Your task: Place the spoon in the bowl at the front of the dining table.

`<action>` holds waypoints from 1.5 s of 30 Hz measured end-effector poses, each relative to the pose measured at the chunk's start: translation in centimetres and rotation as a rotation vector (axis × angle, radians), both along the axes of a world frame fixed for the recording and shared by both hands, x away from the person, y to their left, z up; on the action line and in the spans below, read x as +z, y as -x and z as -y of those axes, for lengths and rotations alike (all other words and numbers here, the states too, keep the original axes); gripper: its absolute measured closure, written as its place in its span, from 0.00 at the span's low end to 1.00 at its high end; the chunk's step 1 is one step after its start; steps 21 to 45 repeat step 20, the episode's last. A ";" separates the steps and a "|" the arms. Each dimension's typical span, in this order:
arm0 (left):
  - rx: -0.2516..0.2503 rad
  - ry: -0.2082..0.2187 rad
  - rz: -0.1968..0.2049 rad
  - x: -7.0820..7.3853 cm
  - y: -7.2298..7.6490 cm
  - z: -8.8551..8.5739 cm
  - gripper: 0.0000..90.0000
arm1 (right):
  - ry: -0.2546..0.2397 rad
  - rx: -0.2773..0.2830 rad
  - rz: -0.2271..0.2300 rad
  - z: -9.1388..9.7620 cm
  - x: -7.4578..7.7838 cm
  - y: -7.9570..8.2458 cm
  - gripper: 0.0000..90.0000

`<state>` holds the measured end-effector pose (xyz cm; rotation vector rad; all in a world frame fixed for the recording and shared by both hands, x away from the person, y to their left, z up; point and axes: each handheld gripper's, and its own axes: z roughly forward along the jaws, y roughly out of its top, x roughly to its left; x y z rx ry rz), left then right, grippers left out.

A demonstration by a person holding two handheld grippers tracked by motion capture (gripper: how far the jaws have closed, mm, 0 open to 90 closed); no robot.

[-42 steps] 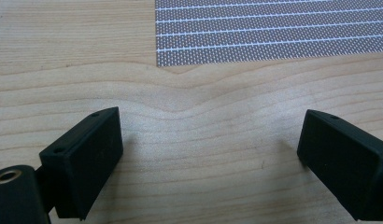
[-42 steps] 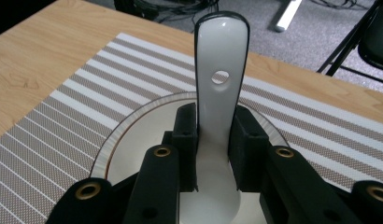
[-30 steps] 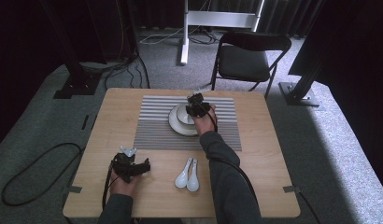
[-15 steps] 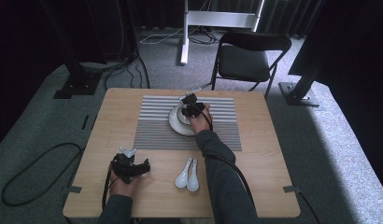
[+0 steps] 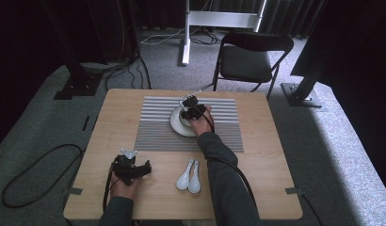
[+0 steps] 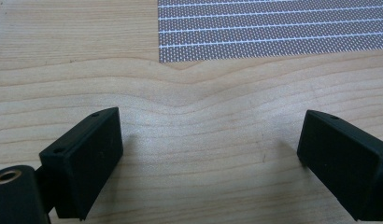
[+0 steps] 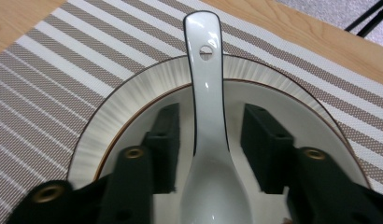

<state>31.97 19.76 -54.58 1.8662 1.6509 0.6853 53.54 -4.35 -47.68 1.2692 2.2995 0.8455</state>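
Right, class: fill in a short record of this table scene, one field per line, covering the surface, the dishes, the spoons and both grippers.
Surface: wooden table with a striped placemat
Dish: white bowl on the placemat
Spoon in bowl: white spoon, handle over the rim
Spare spoons: two white spoons on the bare wood
Right gripper: over the bowl, jaws just been opening, spoon between them, pads off it
Left gripper: open over bare wood, nothing between the jaws

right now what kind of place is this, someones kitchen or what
Probably a recording studio or lab, not a kitchen: black curtains ring the wooden table, metal stand legs sit on grey carpet, and cables trail across the floor.
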 end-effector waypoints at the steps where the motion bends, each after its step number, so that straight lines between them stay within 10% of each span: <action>1: -0.001 -0.002 -0.001 0.0 0.0 0.0 0.08 | -0.003 0.000 0.007 0.1 0.2 0.2 0.58; 20: 0.021 0.003 0.001 0.0 0.2 0.0 0.08 | -0.193 0.061 0.214 7.0 7.3 8.2 0.50; 45: 0.021 0.003 0.001 0.0 0.2 0.0 0.08 | -0.193 0.061 0.214 7.0 7.3 8.2 0.50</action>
